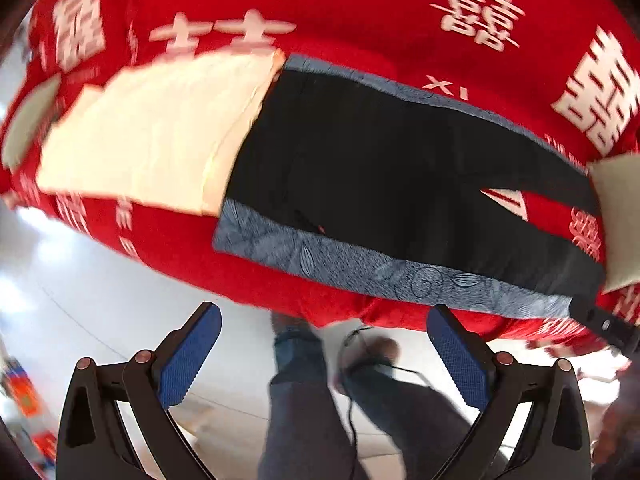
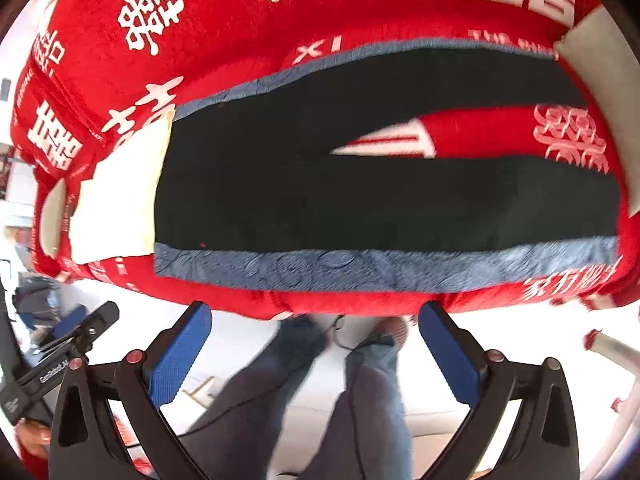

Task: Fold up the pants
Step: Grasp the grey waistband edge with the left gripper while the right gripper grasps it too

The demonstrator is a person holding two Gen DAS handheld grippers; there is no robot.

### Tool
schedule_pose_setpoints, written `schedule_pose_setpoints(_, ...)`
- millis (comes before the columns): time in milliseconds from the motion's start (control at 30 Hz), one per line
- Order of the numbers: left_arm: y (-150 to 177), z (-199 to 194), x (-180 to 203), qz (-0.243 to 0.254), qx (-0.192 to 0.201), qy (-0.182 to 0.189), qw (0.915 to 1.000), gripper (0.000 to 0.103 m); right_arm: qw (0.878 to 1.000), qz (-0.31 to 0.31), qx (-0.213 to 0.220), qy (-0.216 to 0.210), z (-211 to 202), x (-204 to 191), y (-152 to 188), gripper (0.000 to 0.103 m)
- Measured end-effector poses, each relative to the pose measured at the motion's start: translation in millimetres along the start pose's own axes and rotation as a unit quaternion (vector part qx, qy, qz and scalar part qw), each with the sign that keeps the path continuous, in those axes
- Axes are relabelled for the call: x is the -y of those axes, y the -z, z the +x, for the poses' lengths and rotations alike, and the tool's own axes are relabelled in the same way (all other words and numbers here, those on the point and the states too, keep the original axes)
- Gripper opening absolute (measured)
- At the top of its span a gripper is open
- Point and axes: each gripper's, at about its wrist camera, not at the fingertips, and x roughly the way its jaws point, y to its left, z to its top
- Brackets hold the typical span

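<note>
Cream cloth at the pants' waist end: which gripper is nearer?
Left. The left gripper sits off the red blanket, nearer the cream cloth; the right gripper sits farther along the pants, toward the leg ends.

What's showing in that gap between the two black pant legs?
Between the legs of the black pants a wedge of the red bedspread with its white characters shows through, clearest in the right wrist view and narrower in the left wrist view.

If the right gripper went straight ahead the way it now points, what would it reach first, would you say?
Probably the near edge of the red cover, just short of the pants' blue-grey side stripe. The right gripper is open; depth is unclear.
</note>
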Motion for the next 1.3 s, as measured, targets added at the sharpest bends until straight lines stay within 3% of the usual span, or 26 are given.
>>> schedule_pose_setpoints(200, 5.9, 52.7, -27.4, -0.032, -0.024, 0.025, 0.9989, 0.103, 0.995, 0.057, -0.022, -0.074, 47.2, 6.0, 18.2, 0.103)
schedule_pose_setpoints(367, 8.6, 107.5, -40.3, -0.047, -0.038, 0.059, 0.9964, 0.103, 0.982, 0.111, -0.031, -0.15, 111.1, 10.1, 36.1, 0.103)
schedule_pose_setpoints(533, 9.6, 156.1, -52.7, -0.079, -0.04, 0.125, 0.9882, 0.103, 0.965, 0.155, -0.041, -0.205, 177.7, 14.4, 46.7, 0.076)
schedule_pose_setpoints(733, 11.0, 183.0, -57.3, -0.083, -0.038, 0.189, 0.9778, 0.103, 0.947, 0.184, -0.013, -0.263, 224.0, 25.5, 53.0, 0.074)
schedule_pose_setpoints(867, 13.8, 190.3, -55.2, -0.077, -0.048, 0.209, 0.9737, 0.103, 0.933, 0.2, 0.014, -0.3, 228.9, 33.8, 51.3, 0.066)
schedule_pose_setpoints(900, 14.4, 191.8, -54.8, -0.079, -0.05, 0.212, 0.9728, 0.103, 0.929, 0.206, 0.016, -0.309, 229.9, 35.1, 50.2, 0.055)
schedule_pose_setpoints(933, 14.6, 193.3, -54.6, -0.082, -0.051, 0.216, 0.9717, 0.103, 0.923, 0.216, 0.015, -0.317, 231.8, 37.6, 48.4, 0.035)
schedule_pose_setpoints(1000, 12.2, 196.0, -55.4, -0.091, -0.052, 0.224, 0.9689, 0.103, 0.906, 0.241, 0.004, -0.347, 232.8, 40.7, 44.0, 0.013)
schedule_pose_setpoints(1067, 7.5, 196.8, -59.0, -0.106, -0.051, 0.238, 0.9642, 0.103, 0.896, 0.243, 0.018, -0.372, 220.3, 39.7, 37.9, 0.013)
schedule_pose_setpoints(1300, -18.1, 197.2, -75.0, -0.21, -0.033, 0.285, 0.9348, 0.103, 0.887, 0.195, 0.044, -0.416, 168.6, 20.3, 17.8, 0.013)
